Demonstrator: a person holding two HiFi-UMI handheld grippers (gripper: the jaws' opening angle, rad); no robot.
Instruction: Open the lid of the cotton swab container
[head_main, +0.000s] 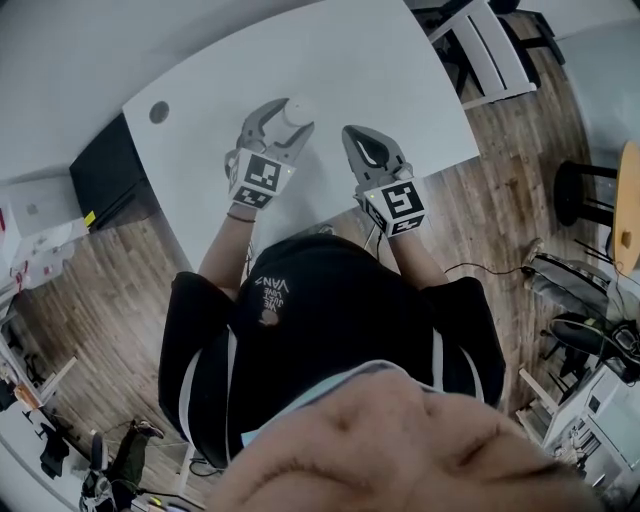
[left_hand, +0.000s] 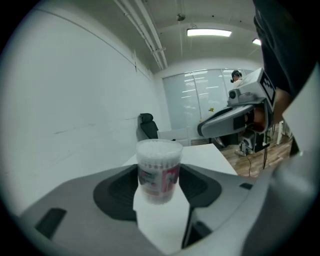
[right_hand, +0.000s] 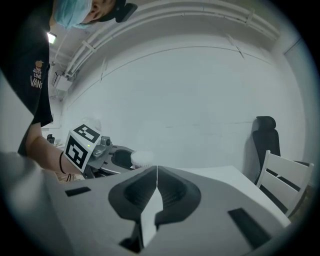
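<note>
Now | cotton swab container stood upright mid-worktop, back from near edge | left tongs gripped its sides | right tongs closed, empty, just beside it on the right | lid faced up

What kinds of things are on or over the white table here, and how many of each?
cotton swab container: 1, lid on, between the left gripper's jaws
Grippers: 2, left gripper and right gripper, the right one shut and empty
Total: 3
</note>
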